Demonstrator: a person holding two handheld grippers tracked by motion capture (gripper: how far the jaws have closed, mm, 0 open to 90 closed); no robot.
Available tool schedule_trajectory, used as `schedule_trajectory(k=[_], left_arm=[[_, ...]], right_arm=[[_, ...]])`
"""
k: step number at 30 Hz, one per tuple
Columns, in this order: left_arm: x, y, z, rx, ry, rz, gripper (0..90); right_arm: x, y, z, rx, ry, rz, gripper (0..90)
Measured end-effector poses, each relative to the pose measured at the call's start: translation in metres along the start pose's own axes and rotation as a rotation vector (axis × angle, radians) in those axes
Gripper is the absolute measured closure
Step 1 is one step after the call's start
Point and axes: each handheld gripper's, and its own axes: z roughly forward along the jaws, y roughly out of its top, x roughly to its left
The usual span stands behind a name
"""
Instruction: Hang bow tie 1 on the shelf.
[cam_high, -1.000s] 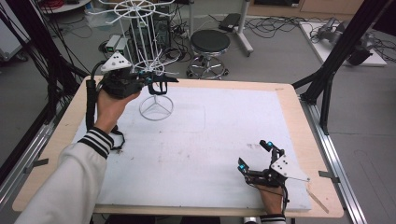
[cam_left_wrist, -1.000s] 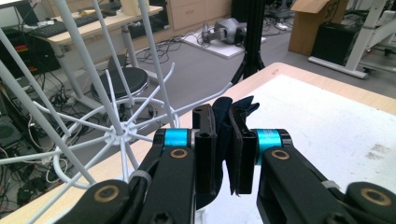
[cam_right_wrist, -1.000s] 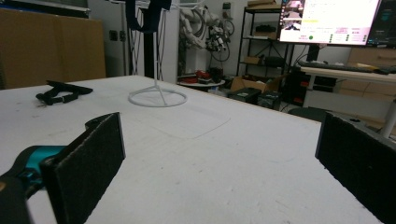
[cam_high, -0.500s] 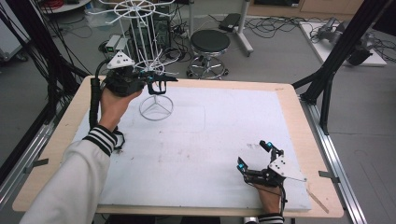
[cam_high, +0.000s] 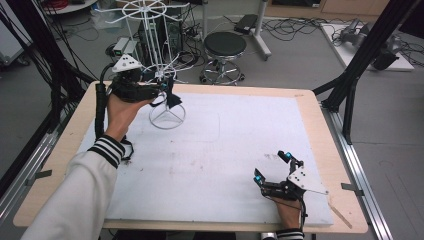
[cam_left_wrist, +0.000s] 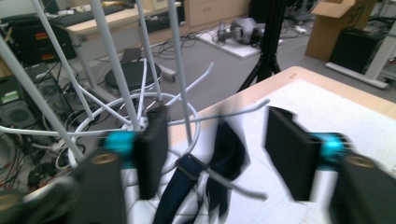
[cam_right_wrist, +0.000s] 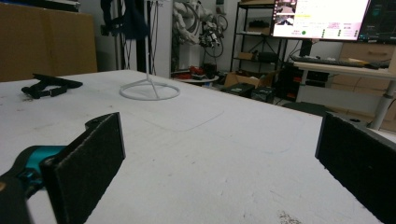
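Since the earlier frame, the jaws of the left tool (cam_high: 167, 90) have just been opened: then they were pressed together beside the rack, now they are spread, and a dark strap (cam_high: 173, 98) is seen hanging from a wire hook of the white rack (cam_high: 161, 70). Neither hand has shifted otherwise.

In the left gripper view the two black pads (cam_left_wrist: 152, 149) are held wide apart and blurred. The strap (cam_left_wrist: 229, 154) is seen between them, draped over a white hook and touched by neither pad. The rack's upright wires are passed just in front of the left pad.

The rack is stood on its ring base (cam_high: 167, 117) at the far left of the table (cam_high: 310, 107), on the white mat (cam_high: 225, 150). The left tool is held level at the rack's lower hooks, gripped by a hand in a striped sleeve (cam_high: 107, 150).

The right tool (cam_high: 272, 167) is rested on the mat near the table's near right corner, well apart from the rack. Its jaws are spread, with nothing between them; in the right gripper view the bare mat is seen between the pads (cam_right_wrist: 88, 163), and a second black strap (cam_right_wrist: 49, 86) is seen lying on the mat to the left of the base.
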Motion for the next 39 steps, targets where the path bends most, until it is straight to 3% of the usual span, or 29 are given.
schedule_trajectory(k=[4,8,9,10,11,20,29,39], left_arm=[[-0.002,0.001,-0.003,-0.036,-0.022,0.007,26.4],[-0.005,0.0,-0.008,-0.09,-0.037,0.024,23.5],[-0.007,-0.002,-0.012,-0.125,-0.047,0.033,21.5],[-0.007,-0.002,-0.012,-0.125,-0.047,0.033,21.2],[-0.009,-0.005,-0.018,-0.149,-0.053,0.047,21.1],[-0.007,-0.03,-0.044,-0.21,-0.074,0.11,18.5],[0.001,-0.071,-0.075,-0.252,-0.073,0.08,18.5],[0.006,-0.1,-0.089,-0.294,-0.095,0.059,17.5]], right_arm=[[0.0,0.0,0.0,0.0,0.0,-0.001,0.6],[0.0,0.0,0.0,0.001,-0.001,0.0,0.6],[0.0,0.0,0.0,0.002,-0.002,0.0,0.6],[0.0,0.0,0.0,0.002,-0.002,0.0,0.6],[0.0,0.0,0.0,0.002,-0.002,0.005,0.6],[-0.004,-0.001,-0.002,-0.019,-0.006,0.052,0.6],[-0.007,-0.002,-0.002,-0.031,-0.016,0.065,0.6],[-0.006,-0.002,-0.003,-0.036,-0.02,0.06,0.6]])
